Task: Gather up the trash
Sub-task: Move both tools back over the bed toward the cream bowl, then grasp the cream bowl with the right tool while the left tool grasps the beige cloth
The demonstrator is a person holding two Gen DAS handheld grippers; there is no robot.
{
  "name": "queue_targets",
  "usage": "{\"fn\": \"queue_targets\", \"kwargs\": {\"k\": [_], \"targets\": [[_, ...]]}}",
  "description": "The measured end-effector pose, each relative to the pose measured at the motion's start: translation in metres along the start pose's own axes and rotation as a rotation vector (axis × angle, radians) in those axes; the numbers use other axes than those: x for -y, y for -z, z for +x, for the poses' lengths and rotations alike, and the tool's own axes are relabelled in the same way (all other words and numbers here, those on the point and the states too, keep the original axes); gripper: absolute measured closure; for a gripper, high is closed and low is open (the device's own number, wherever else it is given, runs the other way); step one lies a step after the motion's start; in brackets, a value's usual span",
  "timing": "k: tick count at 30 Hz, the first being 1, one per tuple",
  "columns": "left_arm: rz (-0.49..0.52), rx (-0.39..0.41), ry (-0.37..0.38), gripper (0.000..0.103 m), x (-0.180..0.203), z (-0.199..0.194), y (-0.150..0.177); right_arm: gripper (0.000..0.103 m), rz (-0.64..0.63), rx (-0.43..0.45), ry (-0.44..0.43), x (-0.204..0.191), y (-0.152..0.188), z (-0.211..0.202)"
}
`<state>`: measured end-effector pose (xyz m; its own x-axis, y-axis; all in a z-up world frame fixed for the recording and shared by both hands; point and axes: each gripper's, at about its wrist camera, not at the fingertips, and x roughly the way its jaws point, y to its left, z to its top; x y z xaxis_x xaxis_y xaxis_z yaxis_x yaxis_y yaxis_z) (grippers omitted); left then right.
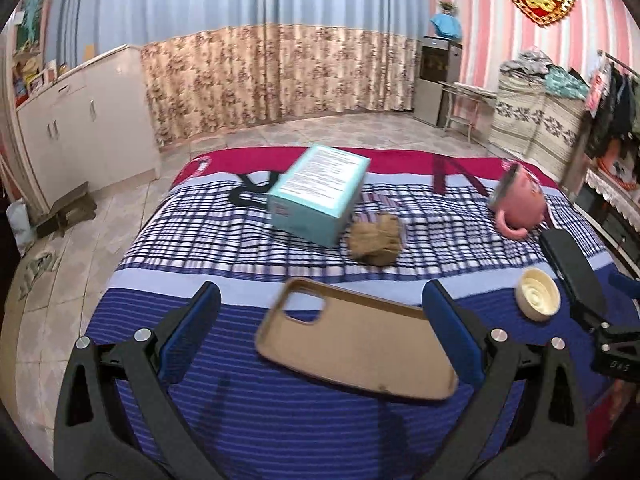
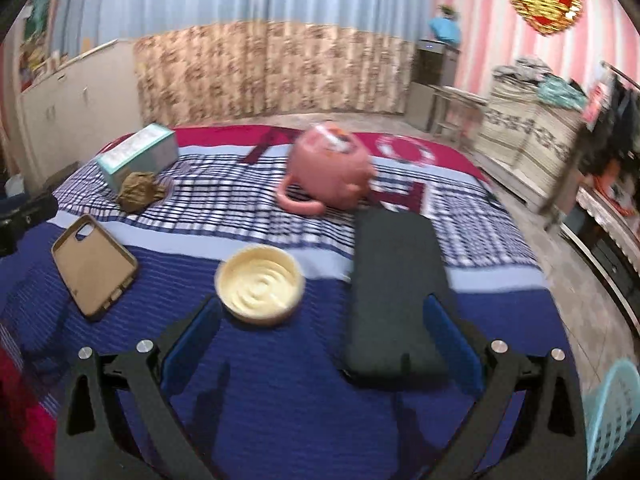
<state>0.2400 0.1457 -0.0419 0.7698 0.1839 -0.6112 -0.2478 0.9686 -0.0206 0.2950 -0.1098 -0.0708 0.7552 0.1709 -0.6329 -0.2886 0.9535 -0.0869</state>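
Nothing collected yet, by the look of it: both claws wide apart and empty above the bed [image 1: 280,420]. From the left: teal box [image 1: 318,194], then crumpled brown paper wad [image 1: 376,245], probably the trash, touching the box's near corner. Tan phone case [image 1: 352,350] directly between the left claw [image 1: 320,334] fingers, wad well beyond. Cream bowl [image 2: 260,285] just ahead of the right claw [image 2: 322,338], black case [image 2: 396,300] between its fingers, pink mug [image 2: 330,168] farther back. Possibly a bin, the light-blue basket [image 2: 612,416] far right.

1. Bedspread [image 1: 248,420]: woven striped cloth, matt.
2. Teal box [image 1: 318,194]: smooth printed cardboard.
3. Brown wad [image 1: 376,240]: crumpled rough paper.
4. Pink mug [image 2: 330,170]: glossy, smooth.
5. Tan phone case [image 1: 356,340]: matt, smooth.
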Motion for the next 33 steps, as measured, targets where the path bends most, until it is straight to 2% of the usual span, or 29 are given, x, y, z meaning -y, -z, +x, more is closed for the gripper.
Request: {"fn": "queue_targets", "kwargs": {"k": [8,10,11,13,15,18,26,28,29,31,33], "targets": [[0.002,-0.015,-0.022,0.006,-0.013,0.014,-0.001,0.005,-0.037,-0.093,-0.103,-0.021,-0.007,0.041],[0.005,-0.017,-0.016,0.006,-0.010,0.016,-0.003,0.006,-0.042,-0.105,-0.091,-0.025,-0.009,0.047],[0.004,-0.021,-0.005,0.006,-0.008,0.017,-0.003,0.008,-0.036,-0.118,-0.097,-0.024,-0.010,0.051],[0.000,-0.030,0.024,0.006,-0.002,0.019,-0.006,0.028,-0.025,-0.127,-0.119,-0.023,-0.010,0.054],[0.011,-0.033,0.040,0.006,0.006,0.022,-0.008,0.030,-0.029,-0.131,-0.124,-0.025,-0.009,0.055],[0.036,-0.040,0.051,0.006,0.015,0.028,-0.009,0.042,-0.051,-0.146,-0.160,-0.029,-0.005,0.056],[0.036,-0.105,0.073,0.006,0.033,0.059,-0.018,0.042,0.016,-0.093,-0.176,-0.014,-0.003,0.039],[0.053,-0.125,0.050,0.009,0.040,0.072,-0.021,0.042,0.029,-0.069,-0.157,-0.008,-0.004,0.031],[0.061,-0.138,0.045,0.015,0.043,0.078,-0.023,0.042,0.036,-0.062,-0.150,-0.004,-0.005,0.027],[0.073,-0.175,0.047,0.029,0.049,0.092,-0.025,0.042,0.057,-0.046,-0.138,0.006,-0.003,0.017],[0.076,-0.197,0.051,0.049,0.053,0.100,-0.025,0.042,0.075,-0.032,-0.119,0.016,-0.001,0.006]]}}
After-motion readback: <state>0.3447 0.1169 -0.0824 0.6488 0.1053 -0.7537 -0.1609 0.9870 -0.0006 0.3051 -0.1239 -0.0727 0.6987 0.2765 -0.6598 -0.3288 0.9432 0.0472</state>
